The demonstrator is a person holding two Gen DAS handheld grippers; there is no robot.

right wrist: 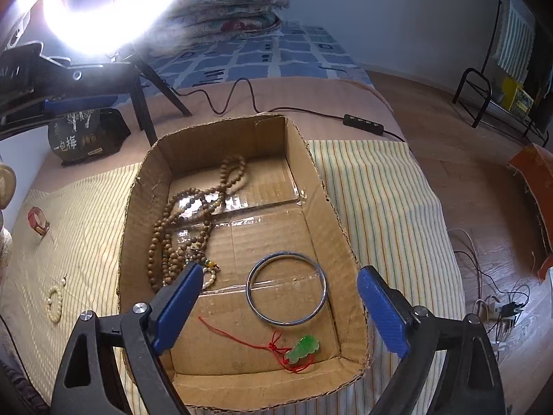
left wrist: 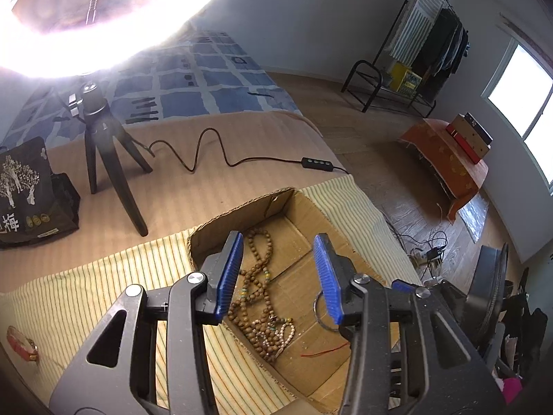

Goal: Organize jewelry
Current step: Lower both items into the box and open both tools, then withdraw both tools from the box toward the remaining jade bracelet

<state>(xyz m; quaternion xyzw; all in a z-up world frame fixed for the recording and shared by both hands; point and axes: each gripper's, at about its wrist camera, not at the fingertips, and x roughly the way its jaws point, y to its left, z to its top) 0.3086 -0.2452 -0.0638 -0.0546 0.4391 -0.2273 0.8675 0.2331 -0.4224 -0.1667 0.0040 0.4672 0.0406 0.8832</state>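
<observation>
An open cardboard box point(right wrist: 321, 186) sits on a striped cloth point(right wrist: 380, 200). In it lie long brown bead strands point(right wrist: 172, 228), a silver bangle point(right wrist: 286, 288) and a green pendant on red cord point(right wrist: 302, 347). My right gripper point(right wrist: 280, 307) is open and empty above the box's near end. My left gripper point(left wrist: 281, 276) is open and empty over the same box point(left wrist: 345, 238), above the brown beads point(left wrist: 257, 294); the bangle point(left wrist: 321, 314) shows partly behind its right finger. A red bracelet point(right wrist: 37, 220) and a white bead bracelet point(right wrist: 55, 302) lie on the cloth left of the box.
A lit ring light on a black tripod point(left wrist: 103, 145) stands behind the box, its cable and switch point(right wrist: 363, 123) trailing right. A dark printed bag point(right wrist: 83, 138) stands at the back left. The bed's right edge point(right wrist: 435, 186) drops to a wooden floor with cables point(right wrist: 497, 304).
</observation>
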